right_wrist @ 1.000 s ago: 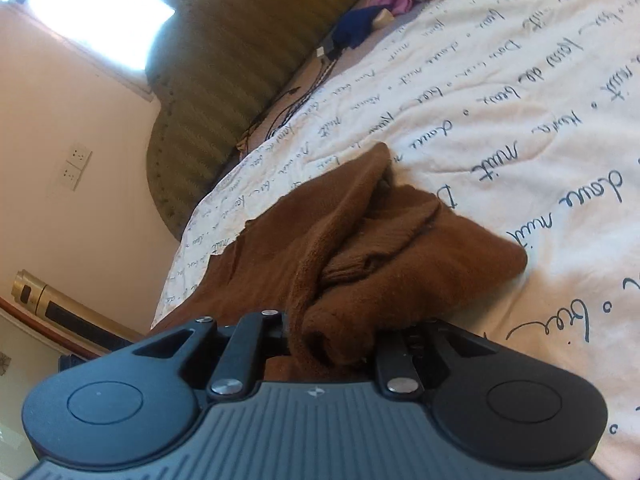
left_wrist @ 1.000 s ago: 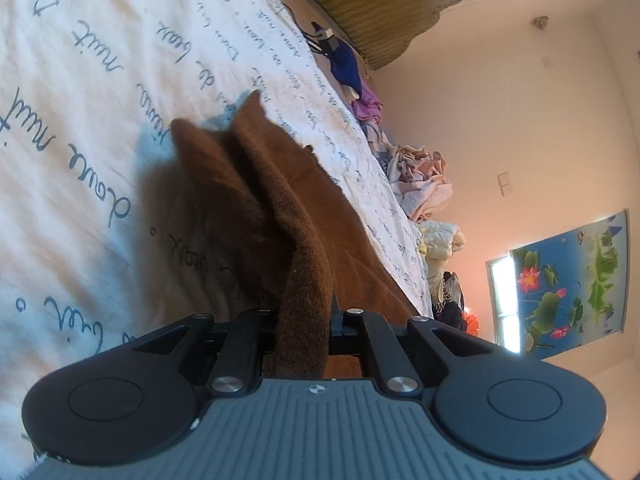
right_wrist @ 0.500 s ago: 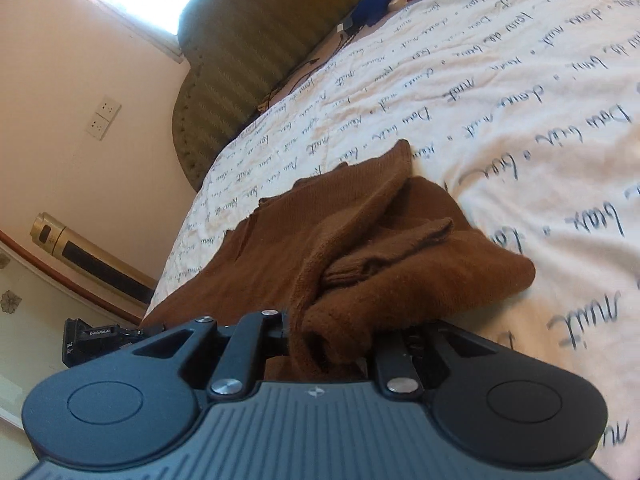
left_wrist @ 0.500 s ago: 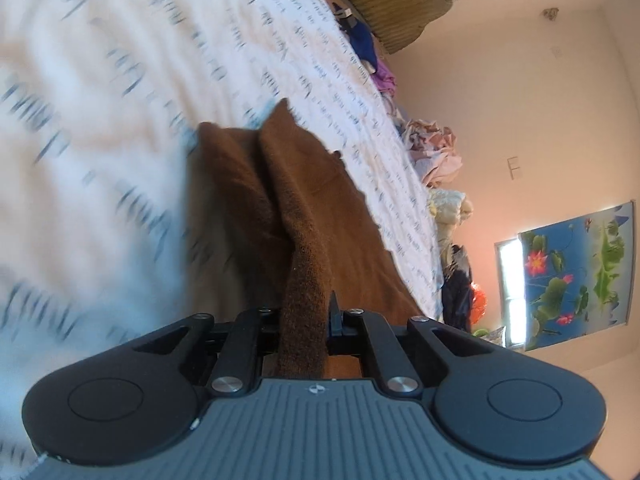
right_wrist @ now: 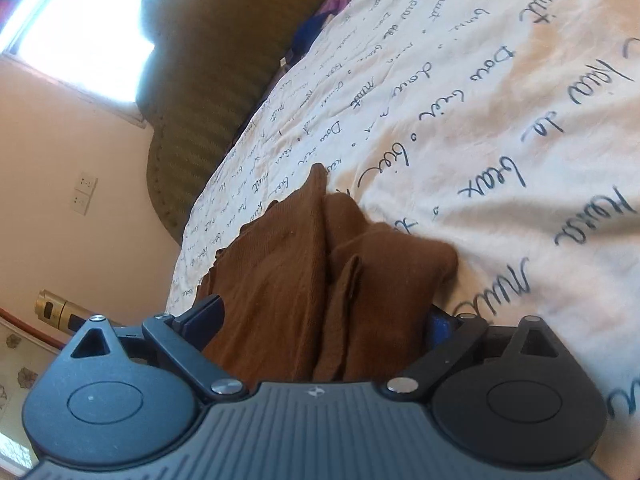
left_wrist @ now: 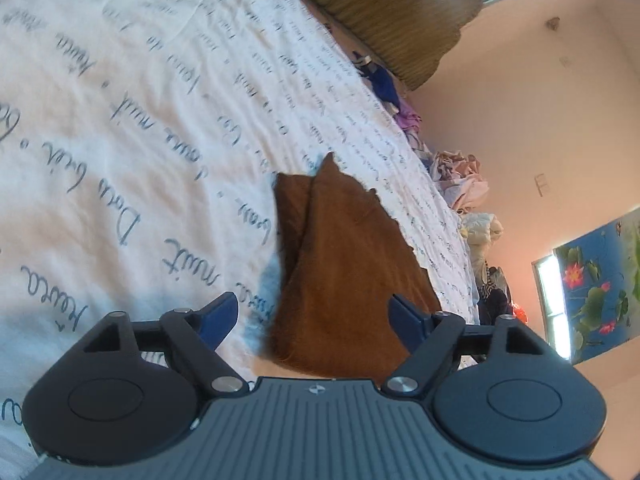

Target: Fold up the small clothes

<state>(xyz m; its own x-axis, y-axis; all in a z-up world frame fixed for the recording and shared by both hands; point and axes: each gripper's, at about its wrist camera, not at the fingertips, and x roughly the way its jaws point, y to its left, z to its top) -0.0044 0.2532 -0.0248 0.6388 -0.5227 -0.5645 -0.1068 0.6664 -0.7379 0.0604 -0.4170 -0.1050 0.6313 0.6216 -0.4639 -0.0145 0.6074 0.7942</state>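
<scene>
A small brown knitted garment [left_wrist: 340,264] lies folded on the white bedsheet [left_wrist: 120,128] printed with blue script. My left gripper [left_wrist: 314,318] is open, its blue-padded fingers spread on either side of the garment's near end. In the right wrist view the same garment [right_wrist: 304,280] lies bunched in folds on the sheet [right_wrist: 500,140]. My right gripper [right_wrist: 324,320] is open too, its fingers wide apart around the near edge of the cloth, which rests loose between them.
An olive padded headboard [left_wrist: 380,12] stands at the far end of the bed. Several other clothes [left_wrist: 460,176] are piled along the bed's far edge. A wall with sockets [right_wrist: 84,196] and a gold cylinder [right_wrist: 52,304] lie to the left.
Both grippers were shut on the brown garment; now both have opened and let it go. The cloth has dropped flatter onto the sheet.
</scene>
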